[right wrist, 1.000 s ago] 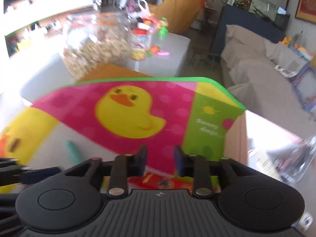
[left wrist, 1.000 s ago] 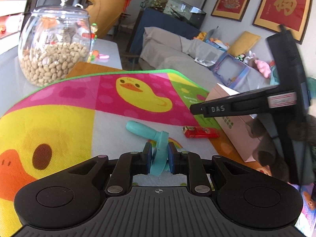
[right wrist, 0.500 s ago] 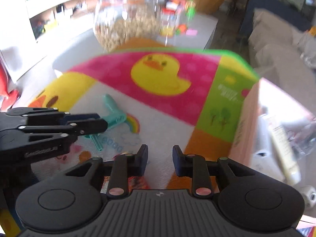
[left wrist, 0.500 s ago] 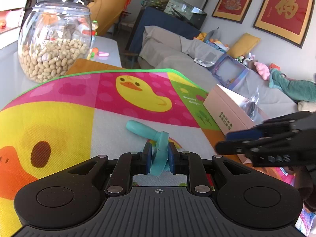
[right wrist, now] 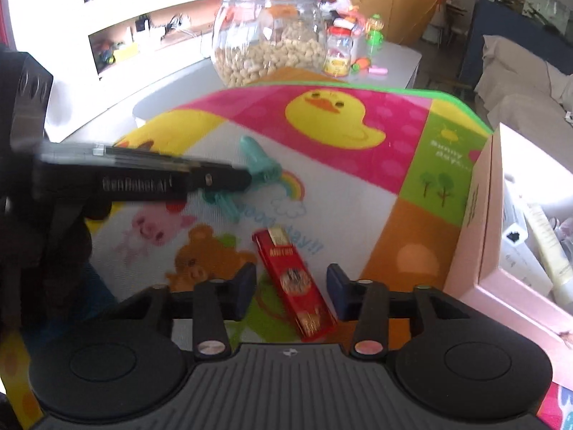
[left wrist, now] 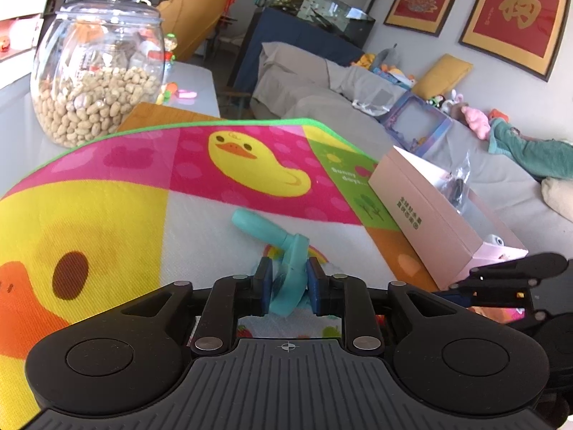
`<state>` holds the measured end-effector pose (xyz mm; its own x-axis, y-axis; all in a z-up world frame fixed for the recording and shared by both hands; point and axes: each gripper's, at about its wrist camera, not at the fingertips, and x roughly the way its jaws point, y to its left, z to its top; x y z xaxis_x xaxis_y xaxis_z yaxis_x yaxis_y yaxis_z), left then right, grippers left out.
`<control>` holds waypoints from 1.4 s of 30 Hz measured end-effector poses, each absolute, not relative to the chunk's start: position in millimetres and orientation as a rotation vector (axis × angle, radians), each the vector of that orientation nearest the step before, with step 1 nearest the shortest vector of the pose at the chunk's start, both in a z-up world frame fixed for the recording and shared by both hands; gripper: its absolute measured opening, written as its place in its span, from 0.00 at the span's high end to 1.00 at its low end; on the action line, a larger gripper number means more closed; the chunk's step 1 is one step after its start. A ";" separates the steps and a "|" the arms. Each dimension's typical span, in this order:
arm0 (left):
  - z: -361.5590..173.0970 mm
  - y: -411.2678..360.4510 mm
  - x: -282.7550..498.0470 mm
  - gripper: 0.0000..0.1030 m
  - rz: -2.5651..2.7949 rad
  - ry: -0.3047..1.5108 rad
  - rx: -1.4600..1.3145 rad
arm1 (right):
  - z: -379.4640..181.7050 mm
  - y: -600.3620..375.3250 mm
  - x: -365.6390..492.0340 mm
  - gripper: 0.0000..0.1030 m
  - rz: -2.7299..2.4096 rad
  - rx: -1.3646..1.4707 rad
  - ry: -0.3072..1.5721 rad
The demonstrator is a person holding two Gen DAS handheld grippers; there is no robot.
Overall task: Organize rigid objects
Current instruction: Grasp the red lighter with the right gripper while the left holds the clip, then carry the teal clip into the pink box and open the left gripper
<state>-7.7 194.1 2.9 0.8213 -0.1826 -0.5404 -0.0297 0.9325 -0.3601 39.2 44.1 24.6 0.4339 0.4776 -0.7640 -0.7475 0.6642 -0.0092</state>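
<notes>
The left gripper (left wrist: pixel 286 286) has its jaws around a teal tool (left wrist: pixel 283 251) on the mat (left wrist: pixel 107 215); they have just eased apart slightly. The right gripper (right wrist: pixel 292 286) has jaws open, just narrowing, straddling a red lighter (right wrist: pixel 293 283) lying flat. A pink box (right wrist: pixel 480 251) stands at the mat's right edge; a peanut jar (right wrist: pixel 268 36) sits beyond on the table (right wrist: pixel 394 61). A sofa (left wrist: pixel 322 86) and framed red pictures (left wrist: pixel 519 10) lie behind.

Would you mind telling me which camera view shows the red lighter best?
The right wrist view: the red lighter lies whole on the mat between the open pads of the right hand-held gripper. In the left wrist view it is almost wholly hidden behind the hand-held grippers.
</notes>
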 end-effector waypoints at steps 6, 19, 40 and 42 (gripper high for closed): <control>4.5 186.1 -8.7 0.75 -0.054 0.622 -0.347 | 25.6 29.4 50.6 0.78 0.699 -0.283 0.875; 10.6 175.2 -8.4 0.74 -0.001 0.659 -0.312 | 21.2 27.5 42.7 0.78 0.699 -0.268 0.809; 37.2 77.2 -81.3 0.87 -0.217 0.711 -0.002 | 59.9 -131.7 -36.2 0.78 0.507 -0.039 0.666; 38.1 79.5 -78.5 0.87 -0.197 0.727 -0.057 | 50.3 -133.5 -37.2 0.78 0.480 -0.061 0.671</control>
